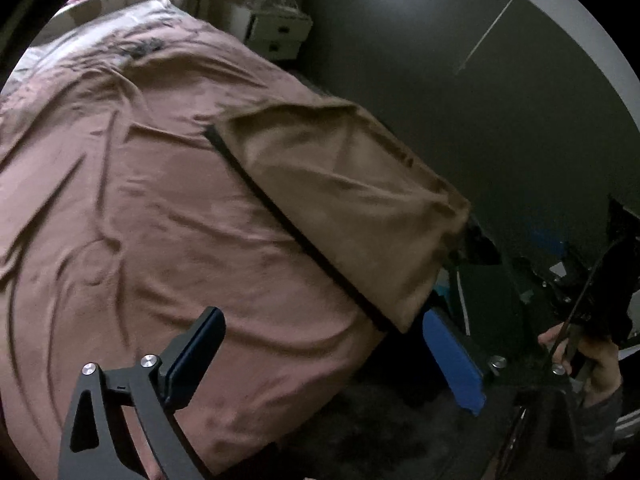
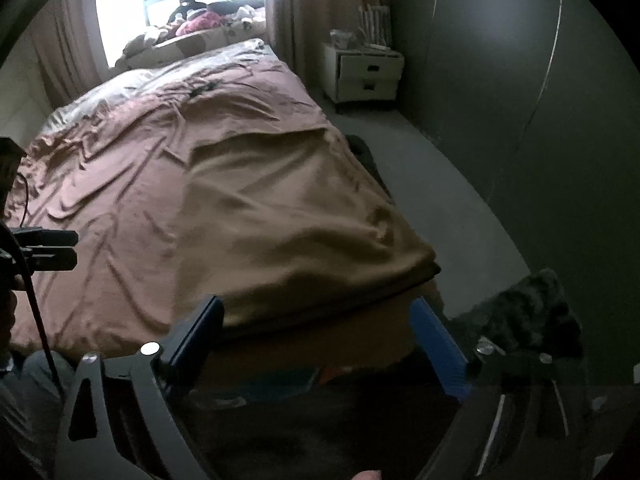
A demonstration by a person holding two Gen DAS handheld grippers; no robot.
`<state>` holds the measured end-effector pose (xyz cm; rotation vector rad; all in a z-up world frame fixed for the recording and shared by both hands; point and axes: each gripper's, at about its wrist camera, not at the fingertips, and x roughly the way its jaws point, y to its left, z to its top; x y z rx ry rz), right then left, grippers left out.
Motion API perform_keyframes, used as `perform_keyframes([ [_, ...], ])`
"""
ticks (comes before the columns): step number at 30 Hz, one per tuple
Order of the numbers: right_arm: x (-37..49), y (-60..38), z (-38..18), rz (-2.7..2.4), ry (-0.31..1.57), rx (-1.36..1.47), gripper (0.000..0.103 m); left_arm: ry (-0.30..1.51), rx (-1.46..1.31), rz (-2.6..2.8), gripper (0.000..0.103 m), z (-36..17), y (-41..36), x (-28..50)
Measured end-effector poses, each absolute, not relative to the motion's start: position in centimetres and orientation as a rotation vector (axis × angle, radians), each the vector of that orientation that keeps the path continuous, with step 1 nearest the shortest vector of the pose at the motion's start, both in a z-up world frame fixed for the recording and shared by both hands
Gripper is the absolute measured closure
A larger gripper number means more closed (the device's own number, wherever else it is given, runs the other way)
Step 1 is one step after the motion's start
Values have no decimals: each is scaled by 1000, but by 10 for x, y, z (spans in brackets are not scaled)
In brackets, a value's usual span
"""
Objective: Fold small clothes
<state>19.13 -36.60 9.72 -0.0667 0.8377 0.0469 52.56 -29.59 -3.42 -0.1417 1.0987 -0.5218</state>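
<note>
A tan garment (image 1: 340, 200) with a dark band along one edge lies spread on the pink bed cover (image 1: 140, 200), reaching the bed's right corner. In the right wrist view the tan garment (image 2: 288, 220) lies flat, its near edge hanging at the bed's edge between my right fingers. My left gripper (image 1: 320, 356) is open and empty above the bed's near edge. My right gripper (image 2: 316, 336) is open, its blue pads either side of the garment's near hem. The right gripper also shows in the left wrist view (image 1: 476, 244) at the garment's corner.
A white nightstand (image 2: 364, 76) stands by the dark wardrobe wall (image 2: 520, 100). A pile of clothes (image 2: 200, 24) lies at the window end of the bed. A dark fuzzy rug (image 2: 520, 320) lies on the grey floor to the right.
</note>
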Motion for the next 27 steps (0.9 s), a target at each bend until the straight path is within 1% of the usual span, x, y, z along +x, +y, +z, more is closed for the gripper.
perform_keyframes([
  [2,181,-358,106,50,819,-62,0,1076,-138,-507,1,-21,-282,512],
  [11,132,-326,137,77,771,-26,0,958,-137,-473,1,39,-218,450],
  [19,90,-290,161,85,727,-53,0,882,-130,-408,1,74,-158,408],
  [27,57,-262,179,46,659,-57,0,787,-101,-350,0,101,-116,363],
])
